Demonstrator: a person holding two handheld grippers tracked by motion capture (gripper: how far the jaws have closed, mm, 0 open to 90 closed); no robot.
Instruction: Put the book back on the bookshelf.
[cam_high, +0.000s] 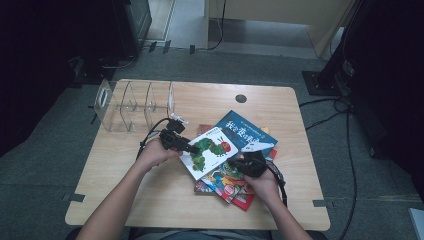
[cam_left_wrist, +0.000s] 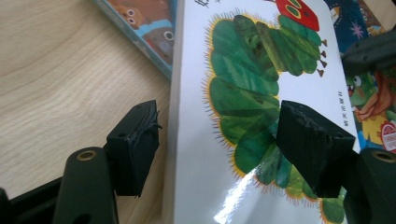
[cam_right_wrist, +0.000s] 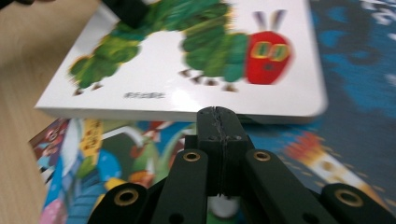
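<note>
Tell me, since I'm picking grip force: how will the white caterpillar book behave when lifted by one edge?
The caterpillar book looks thick, so probably stiff, not floppy. Its glossy cover shows glare, so the left gripper may slip.

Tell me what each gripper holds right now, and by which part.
Nothing is held. The left gripper stands open astride the left edge of the white caterpillar book, pads not pressing. The right gripper is shut and empty, its tips at that book's near edge.

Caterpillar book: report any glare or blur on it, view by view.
Left gripper view: sharp, with white glare on the caterpillar book cover near the bottom edge. Right gripper view: cover motion-blurred, caterpillar smeared. High view: evenly lit, no glare on it, room edges dark.
</note>
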